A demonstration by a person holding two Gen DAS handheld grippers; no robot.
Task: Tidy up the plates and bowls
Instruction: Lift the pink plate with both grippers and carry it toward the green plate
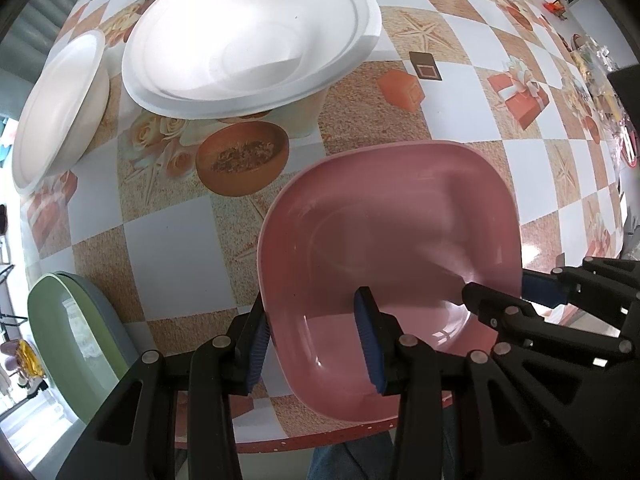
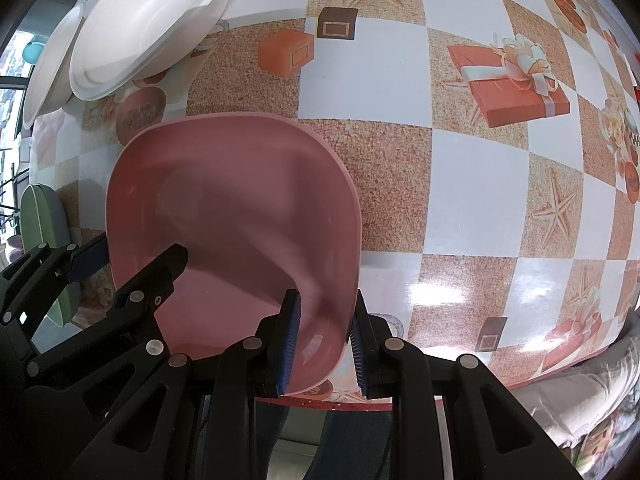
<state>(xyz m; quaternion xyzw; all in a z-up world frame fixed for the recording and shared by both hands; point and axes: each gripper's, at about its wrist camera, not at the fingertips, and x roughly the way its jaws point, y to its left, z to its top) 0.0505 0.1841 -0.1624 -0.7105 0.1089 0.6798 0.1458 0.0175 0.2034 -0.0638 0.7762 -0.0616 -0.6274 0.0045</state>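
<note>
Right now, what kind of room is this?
Probably a home dining spot: a table under a printed checkered cloth, white bowls, and a pink plate gripped by both tools.

Left gripper: matte black linkage fingers with triangular cut-outs, round silver pivot pins, ribbed blue pads on the inner faces. Right gripper: same build, black links, silver pins plus one small screw head, brighter blue ribbed pads. Below the red table edge, dark blue cloth, probably the person's trousers.
</note>
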